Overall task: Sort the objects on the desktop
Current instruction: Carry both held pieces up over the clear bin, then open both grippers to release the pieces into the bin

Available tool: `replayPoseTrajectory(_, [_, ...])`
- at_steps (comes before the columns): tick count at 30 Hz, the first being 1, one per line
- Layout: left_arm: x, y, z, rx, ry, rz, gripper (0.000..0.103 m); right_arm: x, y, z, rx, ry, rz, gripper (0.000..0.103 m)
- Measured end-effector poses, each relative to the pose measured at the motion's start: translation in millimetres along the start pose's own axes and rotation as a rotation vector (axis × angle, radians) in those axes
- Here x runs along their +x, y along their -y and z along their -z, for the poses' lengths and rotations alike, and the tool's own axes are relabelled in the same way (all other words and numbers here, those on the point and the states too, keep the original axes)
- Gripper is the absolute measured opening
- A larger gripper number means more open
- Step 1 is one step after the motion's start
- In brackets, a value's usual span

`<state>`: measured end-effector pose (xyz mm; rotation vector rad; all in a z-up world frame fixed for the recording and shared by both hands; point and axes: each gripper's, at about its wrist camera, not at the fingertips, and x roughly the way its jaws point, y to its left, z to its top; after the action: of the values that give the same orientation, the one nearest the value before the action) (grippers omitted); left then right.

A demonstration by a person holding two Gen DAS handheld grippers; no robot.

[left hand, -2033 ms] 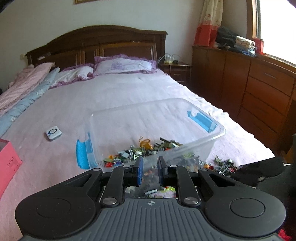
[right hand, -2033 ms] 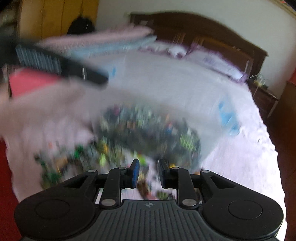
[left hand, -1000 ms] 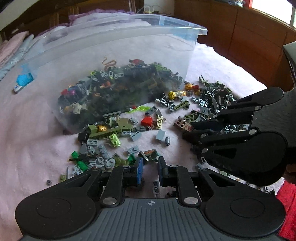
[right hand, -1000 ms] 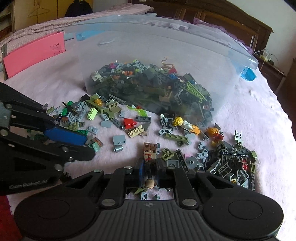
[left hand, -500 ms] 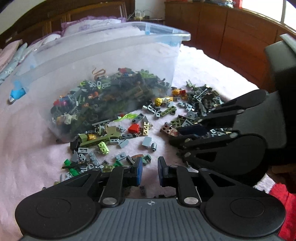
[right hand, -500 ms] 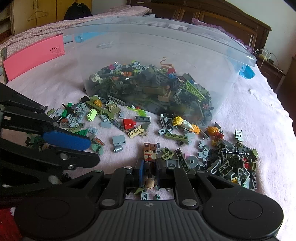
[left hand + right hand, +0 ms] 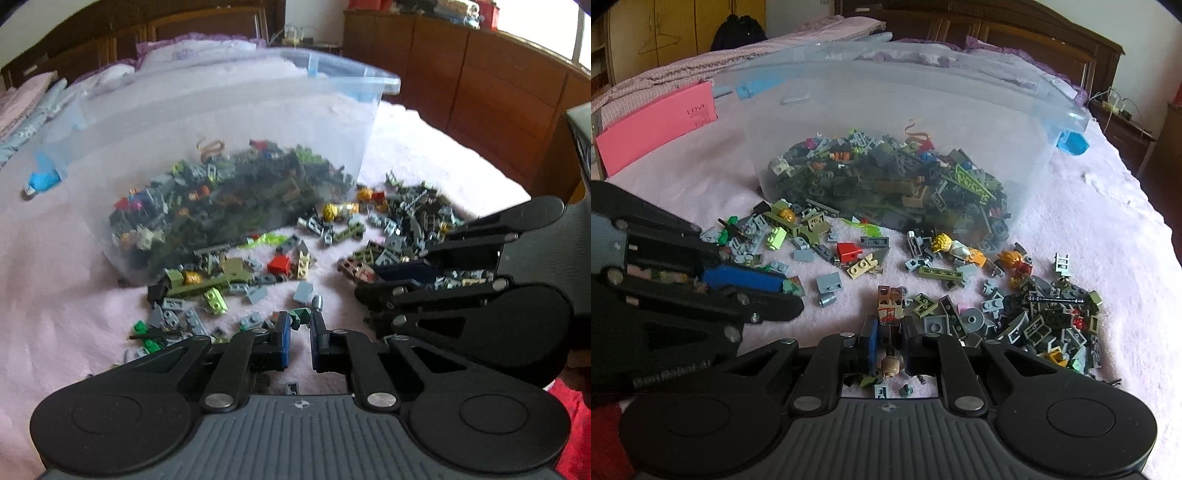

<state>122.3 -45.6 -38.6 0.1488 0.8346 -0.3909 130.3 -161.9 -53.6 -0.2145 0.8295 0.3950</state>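
A clear plastic bin (image 7: 229,122) (image 7: 886,103) with blue handles lies on the pink bedspread, a heap of small toy bricks inside it. More loose bricks (image 7: 280,264) (image 7: 849,253) are scattered in front of it. My left gripper (image 7: 300,326) (image 7: 790,295) hovers low over them. Its jaws are closing, with a small dark green piece (image 7: 301,315) caught between the tips. My right gripper (image 7: 889,325) (image 7: 369,273) is shut on a minifigure (image 7: 889,301) with brown legs. The legs stick out past the tips and the head sits back between the fingers.
A pink box (image 7: 657,122) lies on the bed at the left. A dense pile of grey and green bricks (image 7: 1045,317) sits at the right. Wooden cabinets (image 7: 480,81) run along the bed's far side, and a headboard (image 7: 1034,33) stands behind the bin.
The left gripper's jaws have narrowed around the green piece, and its view has pulled back a little from the bin. The right gripper has stayed put, holding the minifigure.
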Motion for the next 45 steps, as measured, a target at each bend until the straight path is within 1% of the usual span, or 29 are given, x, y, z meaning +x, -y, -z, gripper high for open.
replayPoseTrajectory(6, [-22.3, -1.6, -9.1, 0.002, 0.046, -0.009, 0.013, -17.6, -5.7, -1.9, -0.028, 0.03, 0.005, 0.014])
replayPoseTrajectory(10, [-36.0, -2.8, -15.2, -0.001, 0.075, -0.015, 0.013, -31.5, -10.2, -9.4, -0.039, 0.057, 0.006, 0.014])
replayPoseTrajectory(14, [-49.6, -4.4, -22.4, -0.005, 0.11, -0.016, 0.013, -46.7, -15.4, -20.9, -0.047, 0.093, 0.002, 0.014])
replayPoseTrajectory(21, [-71.9, -11.3, -39.1, -0.004, 0.173, -0.019, 0.013, -69.7, -25.7, -41.9, -0.105, 0.154, 0.016, 0.014])
replayPoseTrajectory(28, [-80.5, -28.1, -65.3, 0.002, 0.228, -0.055, 0.013, -83.8, -18.8, -71.5, -0.108, 0.209, 0.037, 0.014])
replayPoseTrajectory(35, [-77.1, -48.8, -98.9, 0.002, 0.263, -0.091, 0.013, -84.0, -8.5, -109.5, -0.136, 0.252, 0.065, 0.014])
replayPoseTrajectory(41, [-61.8, -64.3, -118.4, -0.009, 0.245, -0.123, 0.013, -65.8, 0.6, -140.5, -0.134, 0.258, 0.075, 0.014])
replayPoseTrajectory(42, [-59.0, -66.4, -120.6, -0.013, 0.237, -0.125, 0.014, -61.7, 1.9, -145.0, -0.131, 0.255, 0.078, 0.014])
replayPoseTrajectory(45, [-52.1, -70.6, -124.1, -0.023, 0.223, -0.136, 0.02, -49.0, 6.0, -156.4, -0.116, 0.246, 0.09, 0.015])
